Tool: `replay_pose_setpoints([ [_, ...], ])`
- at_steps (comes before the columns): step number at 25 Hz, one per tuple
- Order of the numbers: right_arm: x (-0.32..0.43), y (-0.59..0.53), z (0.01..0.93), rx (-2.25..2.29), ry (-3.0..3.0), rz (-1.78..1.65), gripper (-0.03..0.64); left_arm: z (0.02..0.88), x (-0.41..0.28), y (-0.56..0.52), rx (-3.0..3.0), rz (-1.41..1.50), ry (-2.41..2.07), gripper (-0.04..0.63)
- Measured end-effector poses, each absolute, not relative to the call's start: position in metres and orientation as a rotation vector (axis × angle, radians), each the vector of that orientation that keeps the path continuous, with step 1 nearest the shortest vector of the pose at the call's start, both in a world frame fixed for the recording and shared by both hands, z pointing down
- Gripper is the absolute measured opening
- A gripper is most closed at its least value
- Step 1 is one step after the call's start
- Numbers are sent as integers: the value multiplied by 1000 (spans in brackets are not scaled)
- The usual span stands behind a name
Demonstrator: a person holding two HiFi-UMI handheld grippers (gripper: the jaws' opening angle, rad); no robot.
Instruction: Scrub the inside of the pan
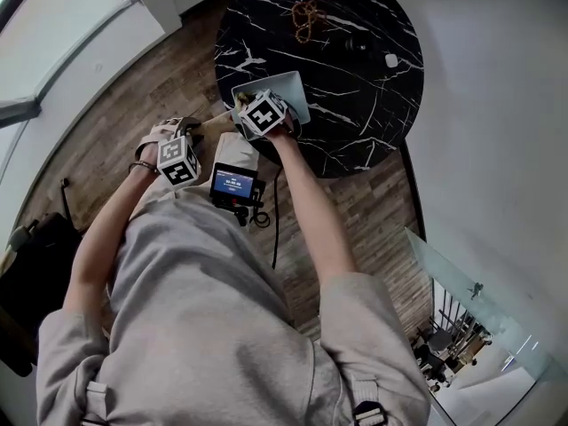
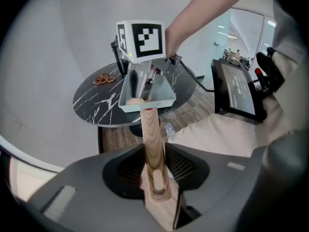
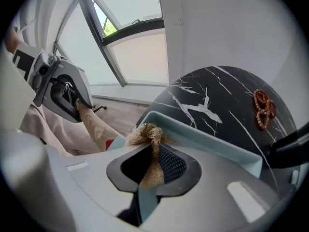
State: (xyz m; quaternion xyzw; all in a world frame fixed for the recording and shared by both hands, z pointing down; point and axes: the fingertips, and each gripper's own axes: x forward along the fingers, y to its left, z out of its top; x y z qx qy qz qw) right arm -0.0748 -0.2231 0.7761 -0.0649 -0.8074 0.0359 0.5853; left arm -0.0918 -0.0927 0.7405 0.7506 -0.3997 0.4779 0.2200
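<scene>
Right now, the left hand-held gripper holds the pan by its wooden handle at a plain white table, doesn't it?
Not quite. The table is black with white veins, not plain white, as the left gripper view shows. The left hand-held gripper does hold the pan by its wooden handle at that table.

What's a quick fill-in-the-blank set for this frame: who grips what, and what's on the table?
1. The left gripper has its jaws shut on the ____ handle of the pan.
2. The right gripper pinches in its jaws a tan fibrous scrubber that reaches into the ____.
3. The round black table has ____ veins.
4. The brown beads lie on the ____, apart from the pan.

Missing words: wooden; pan; white; table.
</scene>
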Motion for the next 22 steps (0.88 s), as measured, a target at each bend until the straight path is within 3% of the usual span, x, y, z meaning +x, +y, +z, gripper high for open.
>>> replay_pose_setpoints([
  [6, -92, -230, 774, -140, -1922, -11, 64, 740, -93, -91, 2081, 1316, -1099, 129],
  [11, -88, -240, 775, -193, -1869, -287, 61, 739, -93, -92, 2062, 1315, -1106, 129],
  [22, -46, -319, 775, -148, -1661, -622, 60, 739, -92, -90, 2051, 1293, -1115, 129],
])
